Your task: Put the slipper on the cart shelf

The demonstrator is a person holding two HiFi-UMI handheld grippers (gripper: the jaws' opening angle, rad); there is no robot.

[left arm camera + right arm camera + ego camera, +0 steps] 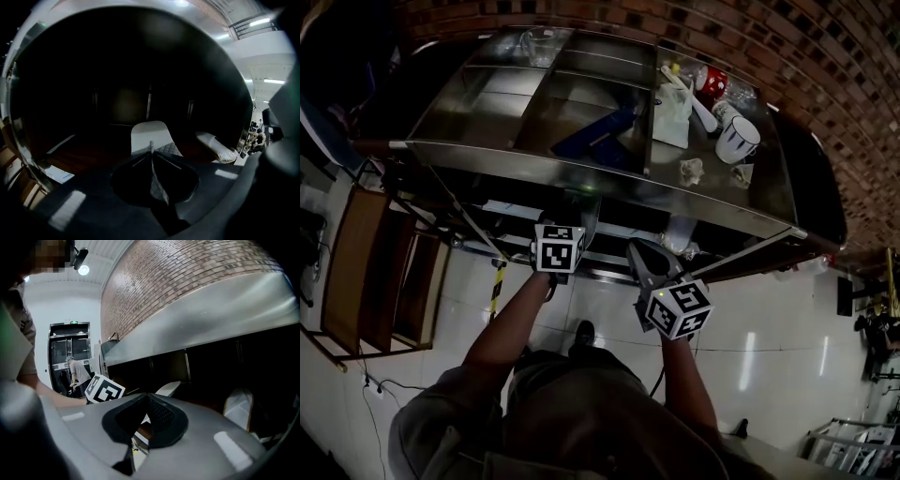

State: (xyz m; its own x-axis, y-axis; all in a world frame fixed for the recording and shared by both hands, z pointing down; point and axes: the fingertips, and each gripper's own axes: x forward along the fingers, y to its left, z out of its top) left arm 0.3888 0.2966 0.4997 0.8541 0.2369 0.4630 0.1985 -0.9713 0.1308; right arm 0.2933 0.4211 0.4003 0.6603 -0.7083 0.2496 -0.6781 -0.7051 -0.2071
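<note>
I hold a grey slipper in each gripper, in front of the steel cart point(581, 172). In the head view the right gripper point(661, 286) carries its slipper point(645, 261) toe-forward toward the dark lower shelf. The left gripper point(567, 228) pushes the other slipper point(584, 221) under the cart's top, partly hidden. In the left gripper view the jaws point(152, 171) are shut in a thin line on the slipper point(93, 206) at its foot opening, above the dark shelf point(89, 154). The right gripper view shows that gripper point(152, 420) shut on its slipper point(225, 441) at the opening's rim.
The cart's top holds a white mug point(737, 139), a red can point(711, 82), a blue object point(595, 131) and a glass jug point(539, 42). A pale bagged thing point(215, 146) lies on the lower shelf at the right. A wooden rack point(375, 272) stands at the left. A brick wall is behind.
</note>
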